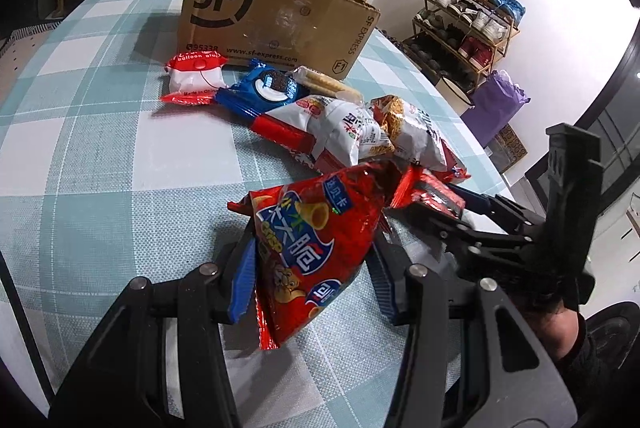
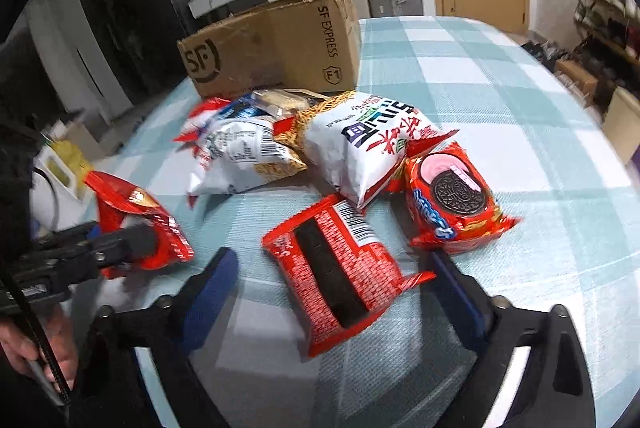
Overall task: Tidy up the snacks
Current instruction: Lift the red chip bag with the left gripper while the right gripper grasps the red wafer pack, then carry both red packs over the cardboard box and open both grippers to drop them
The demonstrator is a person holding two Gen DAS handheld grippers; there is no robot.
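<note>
The left gripper (image 1: 312, 268) pinches the red bag (image 1: 308, 252), raised above the table (image 1: 100, 148). The right gripper (image 2: 336, 292) gapes around the red packet (image 2: 340, 276) (not yet squeezed); close squarely on it. Farther off, the box (image 1: 276, 16) waits.

The cardboard box (image 1: 276, 16) is sitting at the table's (image 1: 100, 156) far side, with the snack packets lying in a heap just before it. The cone-crisp bag (image 1: 312, 252) is sitting nearest, between the left gripper's (image 1: 312, 268) fingers, while the barcode packet (image 2: 340, 268) is lying between the right gripper's (image 2: 340, 292) fingers, beside the cookie packet (image 2: 456, 200).
</note>
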